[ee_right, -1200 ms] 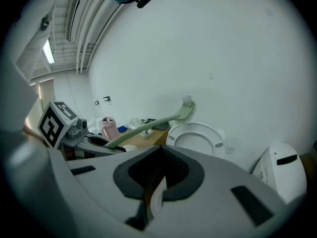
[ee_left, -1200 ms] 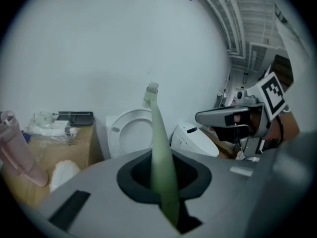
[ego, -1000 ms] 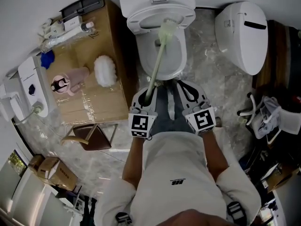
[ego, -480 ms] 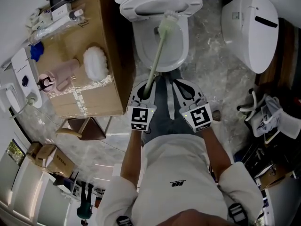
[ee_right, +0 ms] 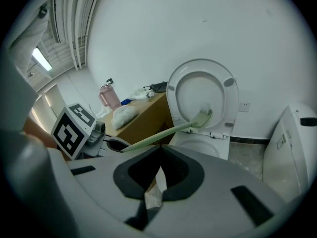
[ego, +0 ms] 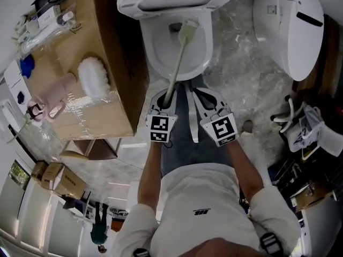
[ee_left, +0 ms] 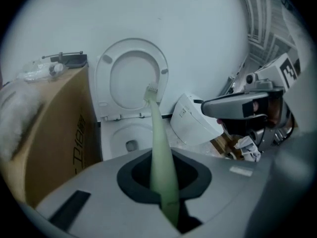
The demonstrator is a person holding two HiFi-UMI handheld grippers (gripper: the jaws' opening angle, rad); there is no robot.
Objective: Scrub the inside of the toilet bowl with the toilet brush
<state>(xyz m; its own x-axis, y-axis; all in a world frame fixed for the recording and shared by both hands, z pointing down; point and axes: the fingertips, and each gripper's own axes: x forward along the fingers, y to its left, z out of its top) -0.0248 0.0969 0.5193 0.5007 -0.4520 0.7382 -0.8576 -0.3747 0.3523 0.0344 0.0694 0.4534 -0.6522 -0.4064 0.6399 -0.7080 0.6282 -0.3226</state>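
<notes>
The white toilet bowl stands at the top of the head view with its seat and lid raised. A pale green toilet brush slants from my left gripper up into the bowl, its head beside the dark drain opening. My left gripper is shut on the brush handle. My right gripper hangs beside it, just in front of the bowl's rim. In the right gripper view my right gripper looks shut, with only a thin pale sliver between the jaws, and the brush crosses ahead.
A cardboard box stands against the toilet's left side, with a white fluffy brush head and a pink bottle on it. A second white toilet fixture sits at the right, with bags below it. The floor is marble.
The head view has slid toward the toilet. The brush head has moved from the rim area down into the bowl, near the drain. Both grippers keep their grip and spacing.
</notes>
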